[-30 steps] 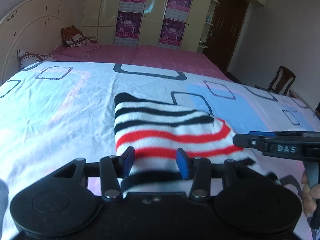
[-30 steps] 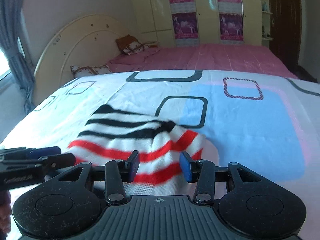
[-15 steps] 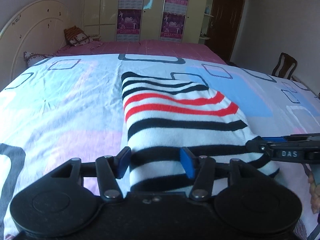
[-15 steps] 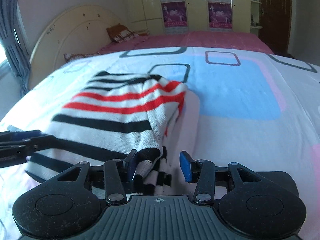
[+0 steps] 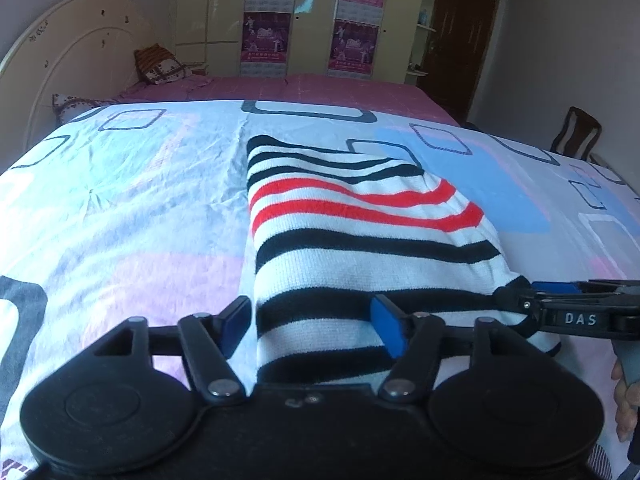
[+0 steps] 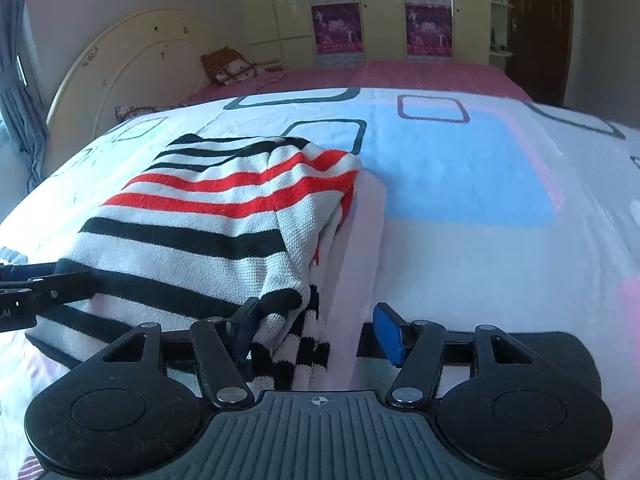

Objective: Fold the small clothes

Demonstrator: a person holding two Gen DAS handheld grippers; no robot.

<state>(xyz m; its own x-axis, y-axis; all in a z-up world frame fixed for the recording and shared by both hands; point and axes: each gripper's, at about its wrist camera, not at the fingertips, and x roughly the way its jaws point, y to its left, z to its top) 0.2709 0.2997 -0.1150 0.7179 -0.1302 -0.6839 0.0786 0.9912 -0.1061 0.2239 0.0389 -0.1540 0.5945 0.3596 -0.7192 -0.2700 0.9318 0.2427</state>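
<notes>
A small knitted garment with black, white and red stripes lies folded on the bed sheet; it also shows in the right wrist view. My left gripper is open, with the garment's near left edge lying between its blue pads. My right gripper is open, with the garment's near right corner lying between its pads by the left one. The right gripper also shows from the side in the left wrist view, at the garment's right edge. The left gripper shows at the left of the right wrist view.
The patterned sheet spreads out on all sides of the garment. Beyond it lie a pink bedspread, pillows and a headboard. A wardrobe stands at the back. A wooden chair stands at the far right.
Both grippers have drawn back toward the near edge of the bed and lowered. The garment's near edge has come down over the rest, and it now lies flatter and longer.
</notes>
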